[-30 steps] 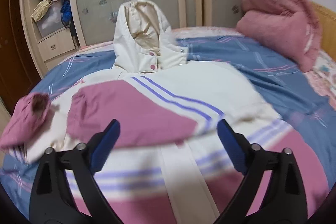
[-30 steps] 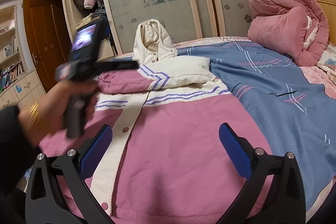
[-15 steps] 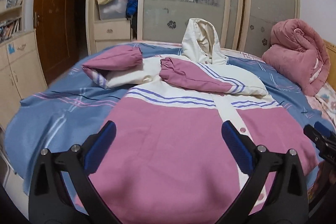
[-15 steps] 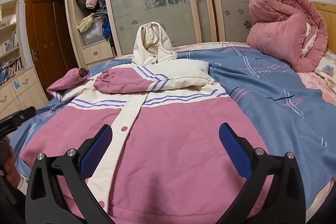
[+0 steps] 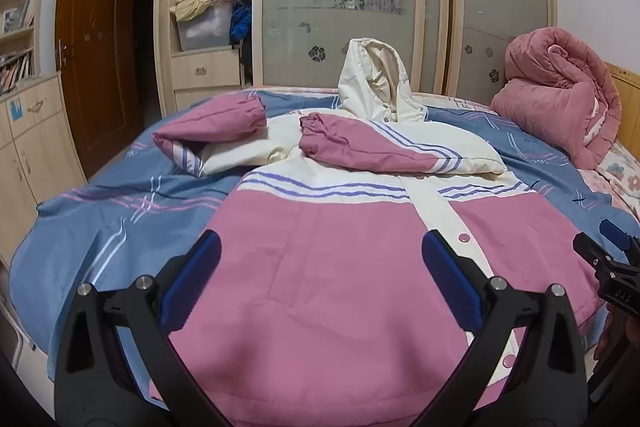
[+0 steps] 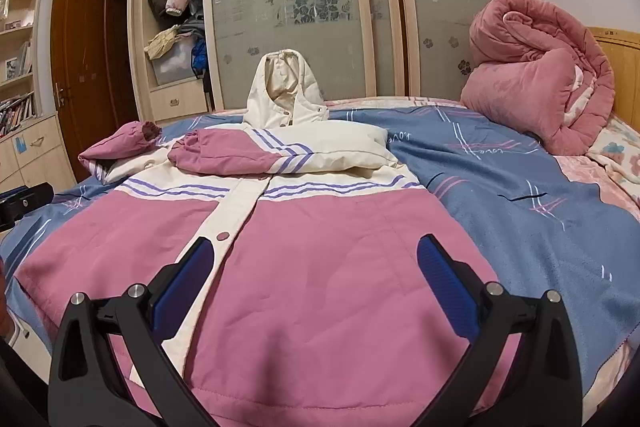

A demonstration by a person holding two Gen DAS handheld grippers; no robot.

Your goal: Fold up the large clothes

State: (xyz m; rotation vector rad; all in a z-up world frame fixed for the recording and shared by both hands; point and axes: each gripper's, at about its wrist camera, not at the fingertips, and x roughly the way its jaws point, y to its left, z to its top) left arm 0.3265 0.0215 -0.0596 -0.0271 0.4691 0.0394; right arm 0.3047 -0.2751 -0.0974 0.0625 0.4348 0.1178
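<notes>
Room: a bedroom with a frosted sliding wardrobe [image 5: 340, 7] at the far side, and a rolled pink quilt [image 6: 536, 83] far right on the bed [image 6: 500, 187].
Bed cover: blue with thin stripes, bare to the left and right of the garment.
Jacket [image 5: 320, 267]: a pink and cream hooded jacket lies front-up, spread across the near middle of the bed, hem nearest the cameras, snap placket closed.
Hood [image 6: 284, 91]: stands up at the far end, not yet laid flat.
Sleeves: the sleeve from the right [image 5: 360, 147] is folded across the chest; the other sleeve [image 5: 212, 127] is bent back on itself at the far left, lying partly off the body (only half tidy).
Left gripper [image 5: 320, 283]: fingers spread wide, holding nothing, hovering over the left part of the hem.
Right gripper [image 6: 312, 283]: fingers likewise released and empty, above the right part of the hem beside the placket.
Step in hand: sleeves look mostly dealt with; both tools seem posed for the lengthwise fold.
Next move: probably each lowers to a hem corner, pinches the padded cloth, and carries it toward the hood together, keeping the edge level.
</notes>
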